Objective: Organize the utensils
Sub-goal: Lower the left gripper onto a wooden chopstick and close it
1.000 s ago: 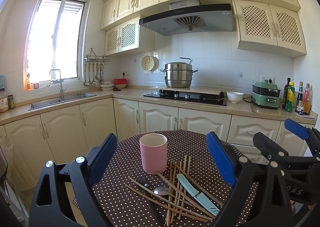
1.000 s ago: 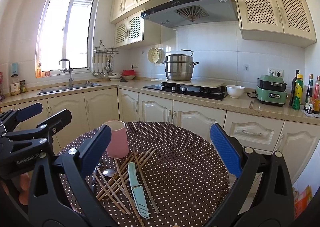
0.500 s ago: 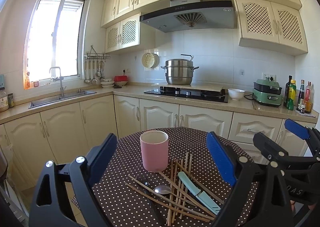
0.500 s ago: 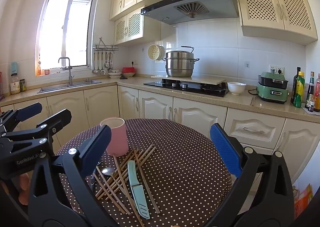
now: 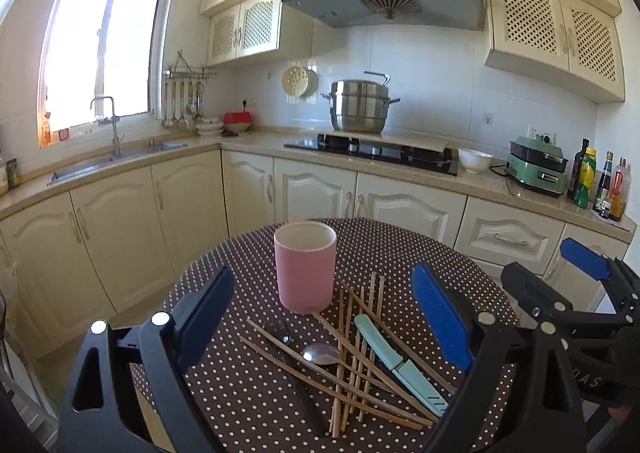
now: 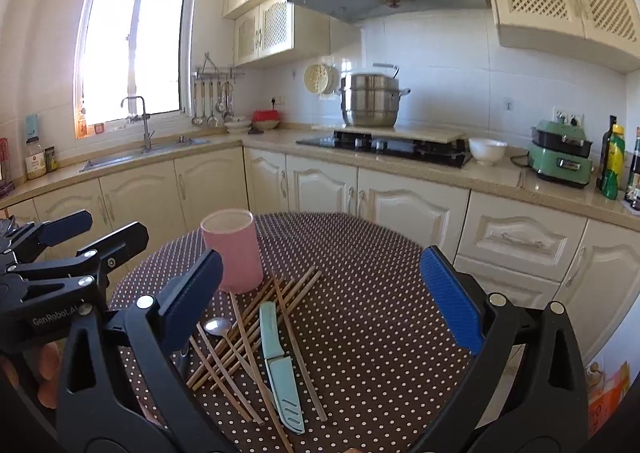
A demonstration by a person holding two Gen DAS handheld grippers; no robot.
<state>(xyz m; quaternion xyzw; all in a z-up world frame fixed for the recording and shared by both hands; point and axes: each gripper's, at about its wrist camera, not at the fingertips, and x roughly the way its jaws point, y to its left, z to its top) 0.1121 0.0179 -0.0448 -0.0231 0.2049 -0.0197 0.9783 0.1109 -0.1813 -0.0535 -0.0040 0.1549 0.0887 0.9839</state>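
Note:
A pink cup (image 5: 305, 267) stands upright on the round dotted table (image 5: 460, 277); it also shows in the right wrist view (image 6: 233, 249). In front of it lies a loose pile: several wooden chopsticks (image 5: 352, 353), a metal spoon (image 5: 322, 353), a dark-handled utensil (image 5: 294, 365) and a teal sheathed knife (image 5: 398, 363). The knife (image 6: 280, 365), spoon (image 6: 218, 327) and chopsticks (image 6: 256, 317) show in the right wrist view too. My left gripper (image 5: 324, 327) is open and empty above the pile. My right gripper (image 6: 320, 303) is open and empty, right of the pile.
Cream kitchen cabinets and a counter (image 5: 480, 183) run behind the table, with a sink (image 5: 116, 161), a hob with a steel pot (image 5: 360, 105), a white bowl (image 5: 474, 160), a green appliance (image 5: 538, 171) and bottles (image 5: 584, 177).
Both grippers have tilted or moved slightly so the table and utensils sit a little higher in view. Nothing was gripped or shifted on the table.

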